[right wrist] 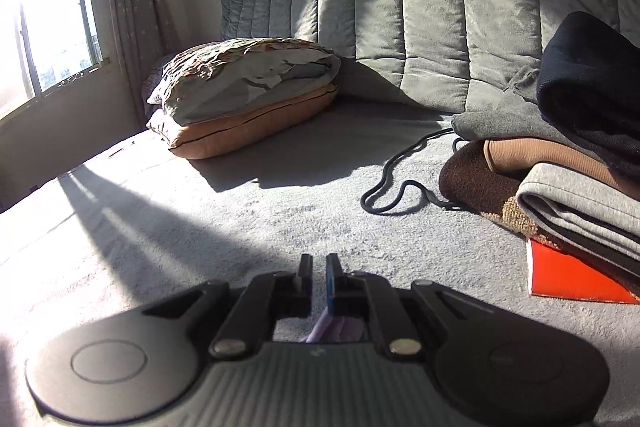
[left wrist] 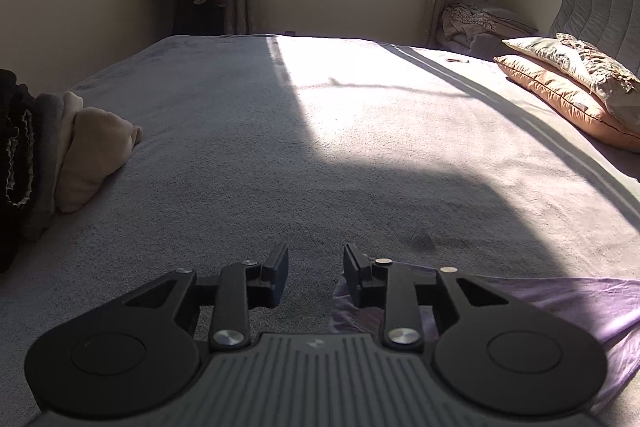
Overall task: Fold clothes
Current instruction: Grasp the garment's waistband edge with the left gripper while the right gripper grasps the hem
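Napped, matt grey bedspread [left wrist: 248, 155]. Thin, smooth lilac cloth [left wrist: 560, 307], faintly sheeny. Matt black plastic grippers [left wrist: 316, 275], shiny metal rivets [left wrist: 229, 338]. Quilted velvety headboard [right wrist: 420, 7]. Glossy red sheet [right wrist: 568, 279], near right. Fleecy folded clothes [left wrist: 92, 155], left.

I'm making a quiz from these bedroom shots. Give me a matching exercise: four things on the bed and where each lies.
Things:
1. lilac thin cloth
2. orange flat pillow
3. black looped cord
4. red flat sheet

Places:
A. under the patterned pillow
B. loose on the grey bedcover
C. sticking out beneath the stack of folded clothes
D. beside the left gripper's fingers

Pairs: 1-D, 2-A, 3-B, 4-C
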The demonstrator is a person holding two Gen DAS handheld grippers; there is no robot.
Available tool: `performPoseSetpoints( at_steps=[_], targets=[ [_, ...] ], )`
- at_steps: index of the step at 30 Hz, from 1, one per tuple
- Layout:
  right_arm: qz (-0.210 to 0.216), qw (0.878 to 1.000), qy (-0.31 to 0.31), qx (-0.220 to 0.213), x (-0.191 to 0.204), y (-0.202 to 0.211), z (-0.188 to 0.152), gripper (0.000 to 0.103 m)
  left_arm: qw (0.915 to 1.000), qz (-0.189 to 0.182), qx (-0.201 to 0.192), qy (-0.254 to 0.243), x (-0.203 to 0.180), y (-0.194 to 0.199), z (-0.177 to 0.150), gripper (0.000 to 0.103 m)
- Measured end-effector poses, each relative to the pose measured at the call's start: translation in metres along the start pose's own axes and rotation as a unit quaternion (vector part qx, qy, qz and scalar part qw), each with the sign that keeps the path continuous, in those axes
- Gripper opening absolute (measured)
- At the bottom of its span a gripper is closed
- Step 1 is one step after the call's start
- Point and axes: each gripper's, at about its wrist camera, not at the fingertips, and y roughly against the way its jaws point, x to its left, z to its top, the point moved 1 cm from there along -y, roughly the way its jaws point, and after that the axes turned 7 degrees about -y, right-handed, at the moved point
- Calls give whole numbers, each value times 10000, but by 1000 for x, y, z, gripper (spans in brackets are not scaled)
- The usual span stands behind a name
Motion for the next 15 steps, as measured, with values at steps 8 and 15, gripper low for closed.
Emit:
performPoseSetpoints(
  at_steps=[8, 15],
  targets=[
    [890, 9938, 521, 413, 29, 47, -14, 40, 9990, -262, 373, -13, 11, 75, -57, 45],
    [1290, 9654, 2210, 500, 65, 87, -66, 53, 9896, -882, 404, -1063, -37, 83, -92, 45]
  ],
)
